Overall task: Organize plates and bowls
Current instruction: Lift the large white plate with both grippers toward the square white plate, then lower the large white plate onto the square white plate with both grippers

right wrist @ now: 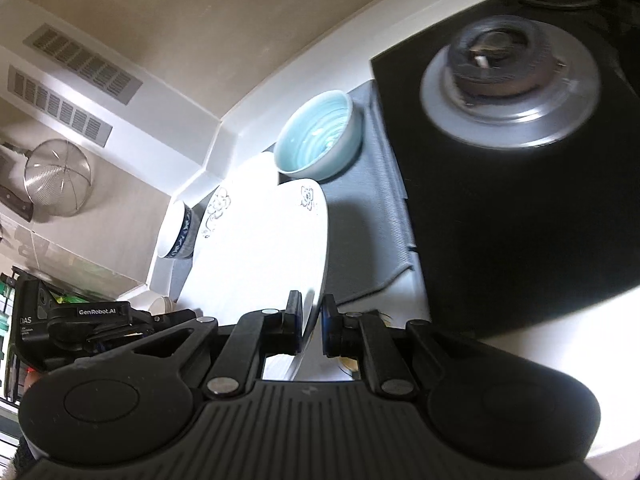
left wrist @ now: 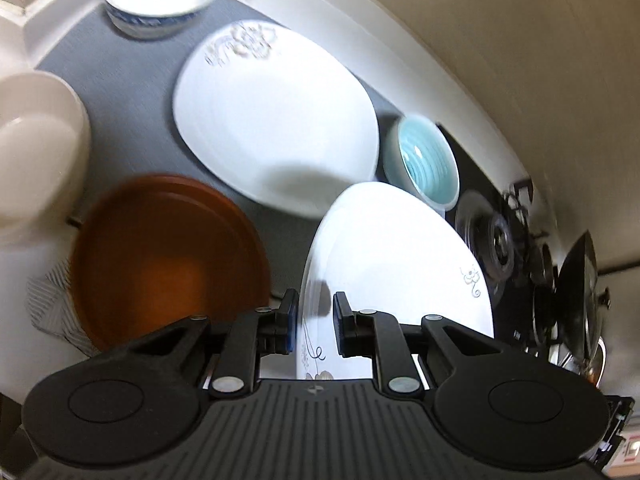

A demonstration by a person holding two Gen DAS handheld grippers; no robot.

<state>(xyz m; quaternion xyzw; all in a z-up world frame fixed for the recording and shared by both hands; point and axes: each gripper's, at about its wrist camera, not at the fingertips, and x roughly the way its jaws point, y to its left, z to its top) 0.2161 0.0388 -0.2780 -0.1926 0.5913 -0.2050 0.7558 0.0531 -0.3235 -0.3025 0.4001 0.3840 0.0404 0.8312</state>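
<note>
A grey ribbed mat point(left wrist: 132, 132) covers a white kitchen counter point(right wrist: 304, 68) beside a black glass hob point(right wrist: 520, 208), where a silver-ringed gas burner point(right wrist: 508, 88) sits near the mat's edge. A dark wok point(left wrist: 576, 280) rests further along the hob in the left wrist view. On the beige wall point(right wrist: 180, 20) hang a wire mesh strainer point(right wrist: 58, 176) and a knife point(right wrist: 18, 202), below two grey ventilation grilles point(right wrist: 80, 64). A striped cloth point(left wrist: 48, 300) lies at the counter's near side, next to a white rounded appliance point(left wrist: 36, 148)
</note>
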